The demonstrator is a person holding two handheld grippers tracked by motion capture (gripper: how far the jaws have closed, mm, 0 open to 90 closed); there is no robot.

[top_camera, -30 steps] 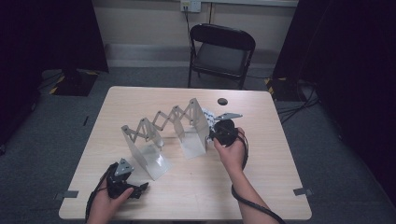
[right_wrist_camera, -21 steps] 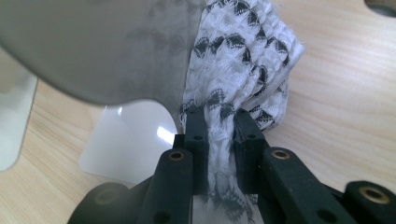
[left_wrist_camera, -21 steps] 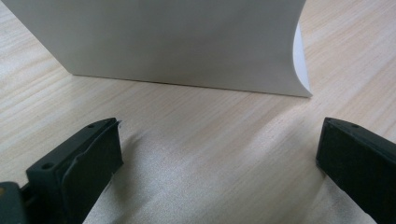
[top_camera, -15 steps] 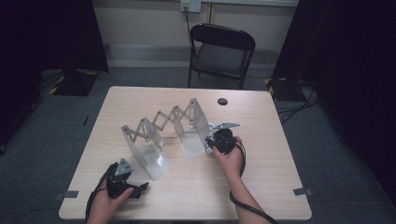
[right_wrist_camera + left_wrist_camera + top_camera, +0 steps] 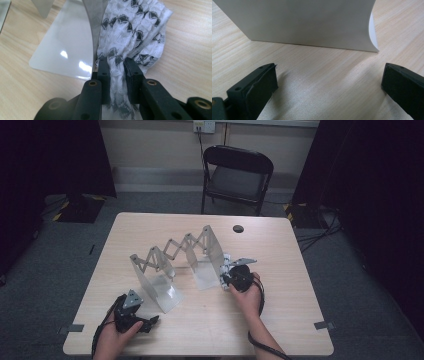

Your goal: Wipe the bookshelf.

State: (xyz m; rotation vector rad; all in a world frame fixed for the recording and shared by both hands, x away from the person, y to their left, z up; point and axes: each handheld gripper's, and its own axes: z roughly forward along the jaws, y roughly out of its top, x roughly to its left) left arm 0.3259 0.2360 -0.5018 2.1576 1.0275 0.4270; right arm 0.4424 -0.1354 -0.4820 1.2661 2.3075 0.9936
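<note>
A metal folding rack with upright plates joined by scissor links stands across the middle of the table. My right gripper is at the foot of its right-hand plate, shut on a white cloth with black pattern. Seen from the right gripper view, the cloth is bunched between the jaws of my right gripper and lies against the shiny plate. My left gripper rests near the front left, open. In the left gripper view, my left gripper faces the near plate with nothing between its jaws.
A black folding chair stands beyond the table's far edge. A small black round thing lies on the far right part of the table. Cables trail from both grippers off the near edge.
My right gripper has come down and nearer with the cloth, now low beside the rack's right plate. The left gripper has stayed put.
</note>
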